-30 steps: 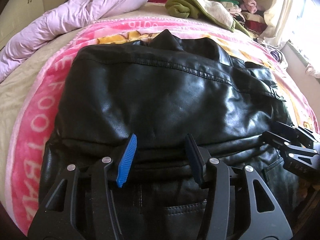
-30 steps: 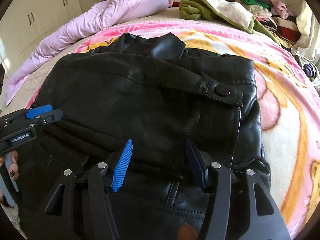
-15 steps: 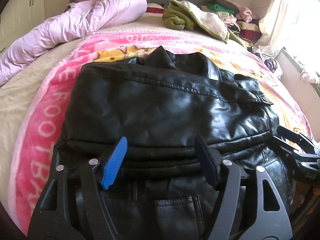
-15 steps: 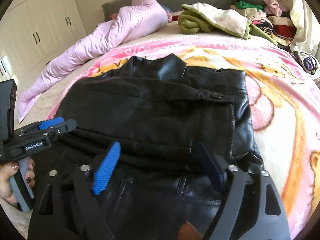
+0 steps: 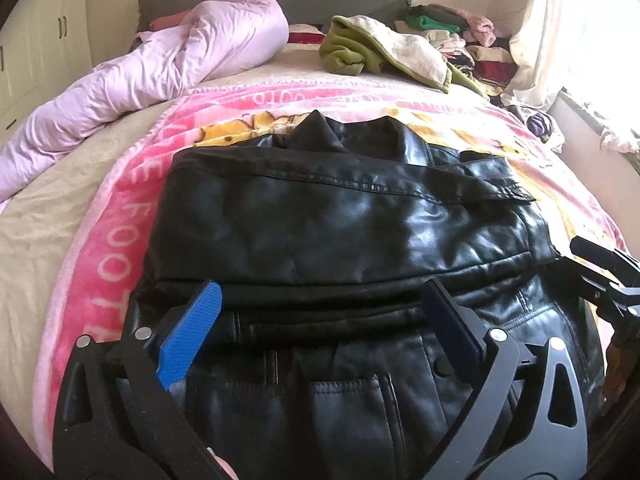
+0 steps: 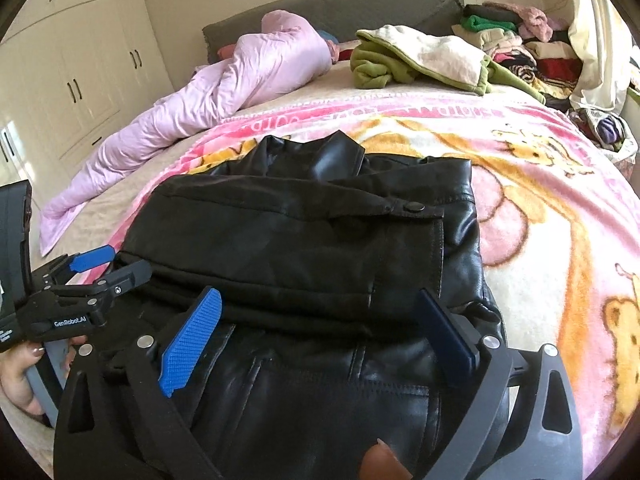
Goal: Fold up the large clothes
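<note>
A black leather jacket (image 5: 340,224) lies on the pink cartoon blanket (image 5: 108,240), its sleeves folded across the body and its collar pointing to the far end; it also shows in the right wrist view (image 6: 304,248). My left gripper (image 5: 320,332) is open and empty, raised over the jacket's near left part. My right gripper (image 6: 320,332) is open and empty over the near right part. Each gripper shows at the edge of the other's view: the right gripper (image 5: 600,280) and the left gripper (image 6: 108,268).
A lilac duvet (image 5: 160,68) lies at the far left of the bed. A green and cream garment (image 5: 380,52) and a pile of clothes (image 6: 516,40) lie at the far right. Wardrobe doors (image 6: 80,72) stand on the left, a bright window (image 5: 600,20) on the right.
Both grippers have opened wider and drawn back and up from the jacket's folded edge. The jacket has stayed where it was.
</note>
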The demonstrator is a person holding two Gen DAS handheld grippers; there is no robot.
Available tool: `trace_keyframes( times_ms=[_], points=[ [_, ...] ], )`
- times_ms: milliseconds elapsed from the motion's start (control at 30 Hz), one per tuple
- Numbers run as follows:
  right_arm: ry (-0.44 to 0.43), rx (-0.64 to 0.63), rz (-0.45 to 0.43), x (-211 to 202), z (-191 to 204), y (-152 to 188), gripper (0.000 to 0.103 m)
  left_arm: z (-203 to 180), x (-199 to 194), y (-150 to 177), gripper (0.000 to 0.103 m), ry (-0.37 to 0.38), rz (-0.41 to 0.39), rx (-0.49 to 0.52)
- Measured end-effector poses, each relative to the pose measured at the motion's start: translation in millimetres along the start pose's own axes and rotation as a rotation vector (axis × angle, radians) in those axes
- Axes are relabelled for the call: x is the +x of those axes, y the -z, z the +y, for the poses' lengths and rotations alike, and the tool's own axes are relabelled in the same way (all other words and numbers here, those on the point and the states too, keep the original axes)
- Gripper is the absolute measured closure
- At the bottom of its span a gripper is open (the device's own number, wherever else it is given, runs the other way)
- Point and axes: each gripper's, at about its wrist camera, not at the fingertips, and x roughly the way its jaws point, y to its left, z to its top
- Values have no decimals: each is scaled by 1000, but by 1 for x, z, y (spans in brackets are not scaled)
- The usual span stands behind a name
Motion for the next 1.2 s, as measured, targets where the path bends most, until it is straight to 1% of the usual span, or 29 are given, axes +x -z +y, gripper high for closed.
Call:
trace_keyframes(
  times_ms=[233,400,667,800,1000,1200],
  points=[
    [7,-18,-28,-15,9,4,6,8,-18,13,9,12,-25,-38],
    [9,-25,-44,-24,17,9,5,20,-30,26,10,24,-38,-87],
    [19,-40,-68,-41,23,20,5,26,-47,42,9,-3,-62,-121],
    [12,-43,-81,-52,25,26,5,23,-57,48,10,-22,-74,-115],
    [12,-83,-98,-72,30,40,4,22,-74,55,10,-53,-98,-110],
    [-17,-61,-88,-86,25,53,4,24,-92,64,9,-64,-104,-132]
  ],
)
